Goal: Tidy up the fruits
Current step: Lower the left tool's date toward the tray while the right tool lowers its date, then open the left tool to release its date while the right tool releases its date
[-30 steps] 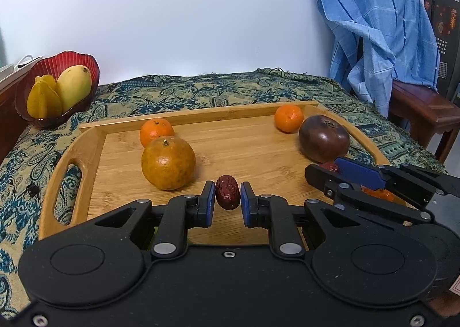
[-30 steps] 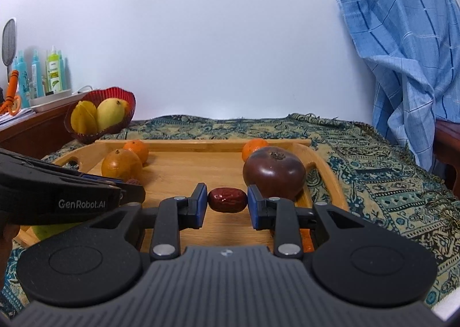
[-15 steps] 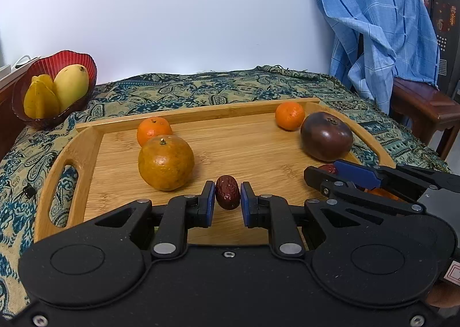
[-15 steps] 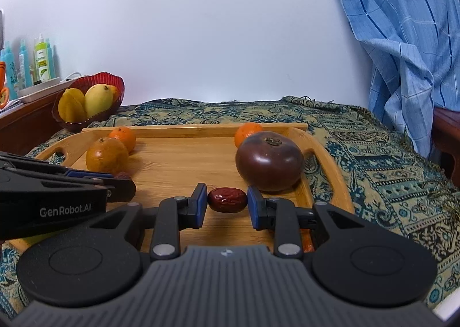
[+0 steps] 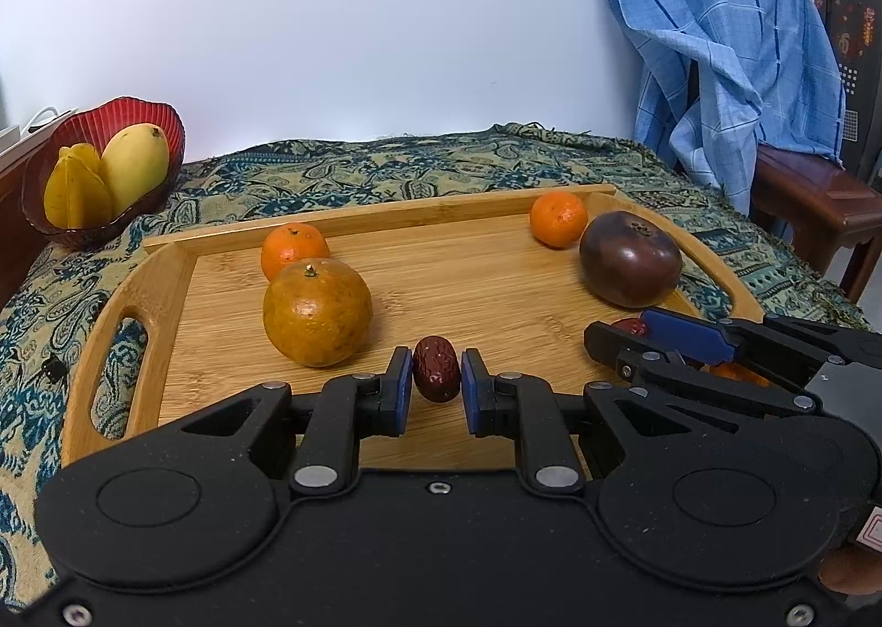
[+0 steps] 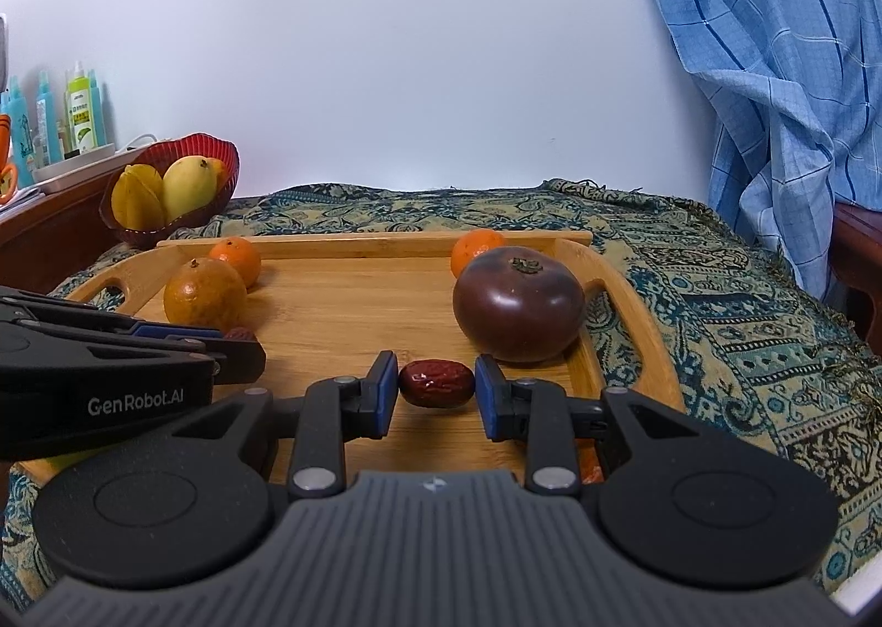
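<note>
My left gripper (image 5: 436, 368) is shut on a small wrinkled red date (image 5: 435, 379), held upright just above the wooden tray (image 5: 380, 219). My right gripper (image 6: 436, 379) is shut on a second red date (image 6: 436, 384), gripped end to end over the tray's near right part. On the tray are a large orange (image 5: 317, 312), two small tangerines (image 5: 294, 249) (image 5: 558, 219) and a dark purple round fruit (image 5: 630, 266). In the left wrist view the right gripper (image 5: 623, 332) reaches in from the right. In the right wrist view the left gripper (image 6: 242, 346) comes in from the left.
A red bowl (image 5: 110, 108) with a mango and a starfruit stands off the tray at the back left. A patterned cloth (image 6: 744, 329) covers the table. A blue cloth (image 5: 716, 48) hangs over a wooden chair (image 5: 816, 197) on the right. Bottles (image 6: 82, 108) line a shelf far left.
Both grippers keep their dates and stay nearly in place. The right wrist view has shifted a little, so the tray and the fruits sit slightly higher in it.
</note>
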Motion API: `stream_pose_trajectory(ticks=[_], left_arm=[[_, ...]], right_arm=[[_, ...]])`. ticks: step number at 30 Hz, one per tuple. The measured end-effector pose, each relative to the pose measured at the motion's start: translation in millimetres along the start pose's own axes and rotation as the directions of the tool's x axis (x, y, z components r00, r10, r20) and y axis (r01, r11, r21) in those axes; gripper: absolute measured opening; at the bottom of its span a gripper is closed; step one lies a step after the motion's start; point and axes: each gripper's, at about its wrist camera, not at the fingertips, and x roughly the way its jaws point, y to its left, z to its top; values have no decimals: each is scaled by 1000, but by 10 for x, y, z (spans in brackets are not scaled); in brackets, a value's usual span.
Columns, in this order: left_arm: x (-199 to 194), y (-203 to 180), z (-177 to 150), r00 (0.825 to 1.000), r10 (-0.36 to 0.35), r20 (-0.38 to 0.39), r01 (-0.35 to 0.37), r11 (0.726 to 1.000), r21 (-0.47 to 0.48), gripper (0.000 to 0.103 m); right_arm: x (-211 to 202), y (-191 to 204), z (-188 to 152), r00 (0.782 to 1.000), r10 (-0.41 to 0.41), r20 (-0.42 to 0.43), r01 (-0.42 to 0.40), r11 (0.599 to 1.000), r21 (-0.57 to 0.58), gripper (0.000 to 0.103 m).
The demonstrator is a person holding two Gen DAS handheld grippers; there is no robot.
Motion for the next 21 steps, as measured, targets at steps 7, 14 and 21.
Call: stream_pose_trajectory(ticks=[7,14,21], left_arm=[[28,16,-11,1000,2,6,-2,1000,-3,19],[12,13,-10,1000,2,9,-2,1000,-6,19],[10,23,-13,1000,6,10,-6,1000,-7,19]], right_arm=[[9,5,-4,1000,0,-2,0,1000,-3,38],[11,12,-8,1000,4,-2,-4,1000,-5,39],[9,8,-4,1000,5,-1,-5,1000,-3,39]])
